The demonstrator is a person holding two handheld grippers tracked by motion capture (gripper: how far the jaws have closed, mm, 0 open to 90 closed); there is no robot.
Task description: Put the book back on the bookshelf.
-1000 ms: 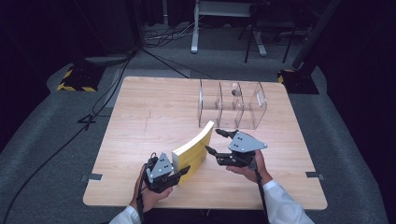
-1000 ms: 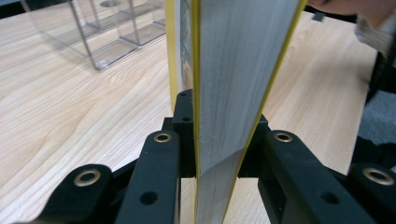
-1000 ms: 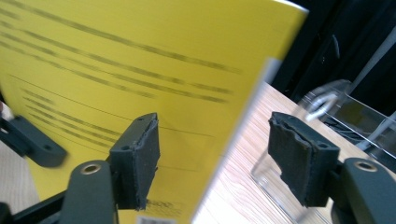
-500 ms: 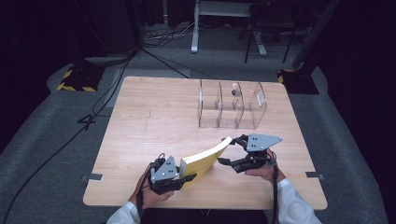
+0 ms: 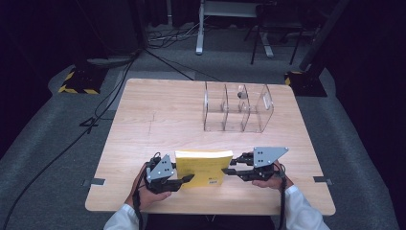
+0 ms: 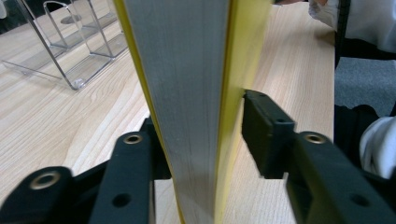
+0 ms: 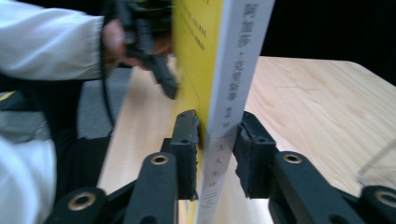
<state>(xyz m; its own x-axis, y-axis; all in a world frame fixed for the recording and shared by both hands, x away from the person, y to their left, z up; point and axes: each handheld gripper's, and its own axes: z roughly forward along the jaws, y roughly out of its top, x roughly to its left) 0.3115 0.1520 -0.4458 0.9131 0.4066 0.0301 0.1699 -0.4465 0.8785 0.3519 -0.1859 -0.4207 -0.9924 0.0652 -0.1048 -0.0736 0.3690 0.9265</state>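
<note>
Two grippers — left gripper point(image 5: 184, 179); right gripper point(image 5: 229, 170) — clamp glossy yellow book point(image 5: 203, 167) | woodgrain table point(image 5: 158, 115)

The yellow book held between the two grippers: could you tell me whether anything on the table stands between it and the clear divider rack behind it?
Nothing visible: bare wooden table separates the yellow book from the clear divider rack.
</note>
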